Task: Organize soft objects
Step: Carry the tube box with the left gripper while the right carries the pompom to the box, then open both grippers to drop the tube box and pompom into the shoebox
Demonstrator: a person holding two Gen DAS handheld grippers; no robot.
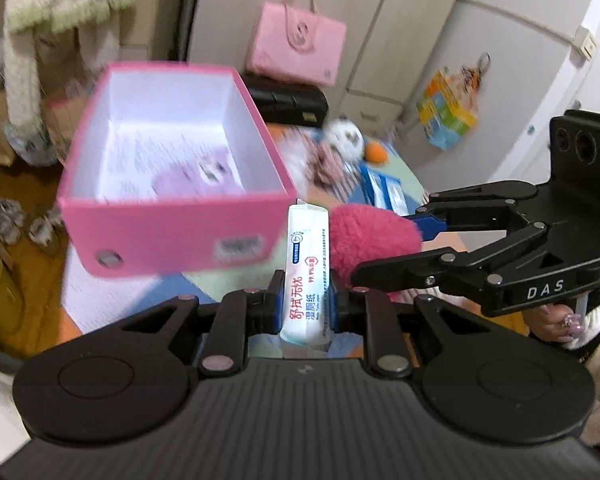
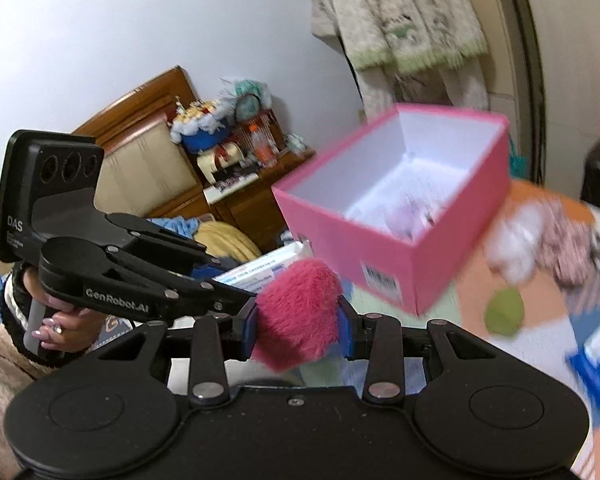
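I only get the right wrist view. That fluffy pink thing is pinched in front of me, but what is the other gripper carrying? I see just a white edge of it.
Observer: The left gripper is shut on a wet wipes pack, white with red lettering, held upright.
Operator: What is that smudge inside the pink box?
Observer: In the left view, the pink box holds something pale purple on a printed sheet; it is too blurred to name.
Operator: Anything behind the box that I miss?
Observer: Yes, a pink bag hangs on the cupboard, above a black case.
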